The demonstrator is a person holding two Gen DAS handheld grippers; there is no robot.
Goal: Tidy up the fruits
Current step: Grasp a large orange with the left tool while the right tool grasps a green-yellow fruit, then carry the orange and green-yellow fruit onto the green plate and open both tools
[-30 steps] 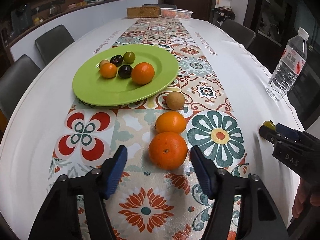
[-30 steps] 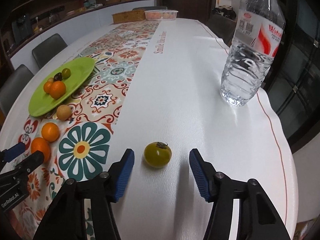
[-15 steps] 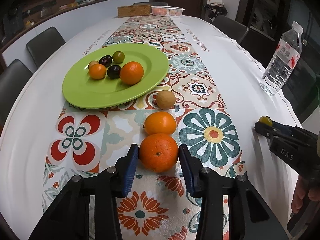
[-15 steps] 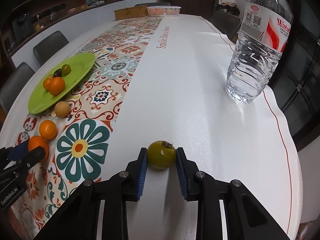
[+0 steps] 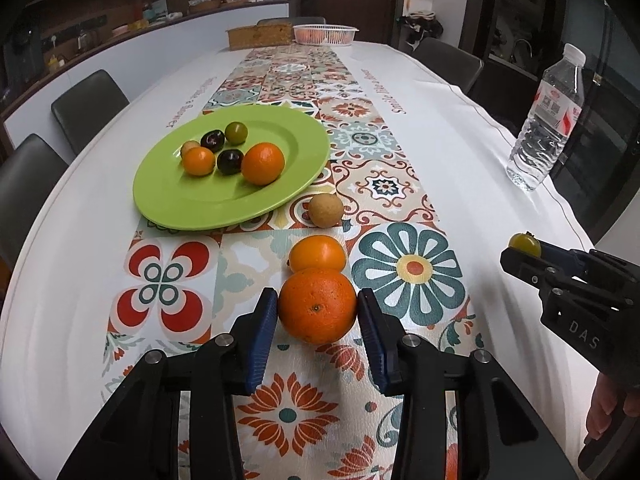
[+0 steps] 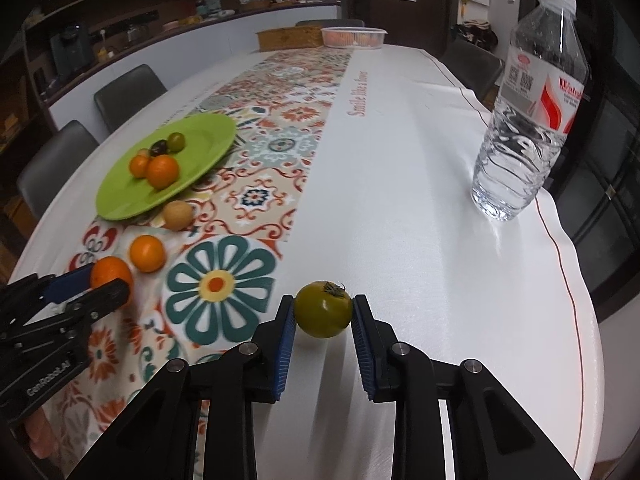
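My left gripper (image 5: 317,310) is shut on a large orange (image 5: 317,305) on the patterned runner, blue pads pressing both its sides. Just beyond it lie a smaller orange (image 5: 317,254) and a round tan fruit (image 5: 325,210). A green plate (image 5: 192,208) farther back left holds several fruits: oranges, dark plums and a green one. My right gripper (image 6: 323,314) is shut on a green tomato (image 6: 323,309), held slightly above the white cloth. In the left wrist view that tomato (image 5: 525,243) shows at the right gripper's tip; in the right wrist view the large orange (image 6: 110,274) sits in the left gripper.
A clear water bottle (image 6: 524,120) stands at the table's right edge. A cardboard box (image 5: 259,36) and a white basket (image 5: 325,34) sit at the far end. Dark chairs (image 5: 86,104) line the left side. A hand (image 5: 608,412) shows at lower right.
Both grippers closed from wide open: the left onto the large orange, the right onto the green tomato. The right gripper has since lifted the tomato a little.
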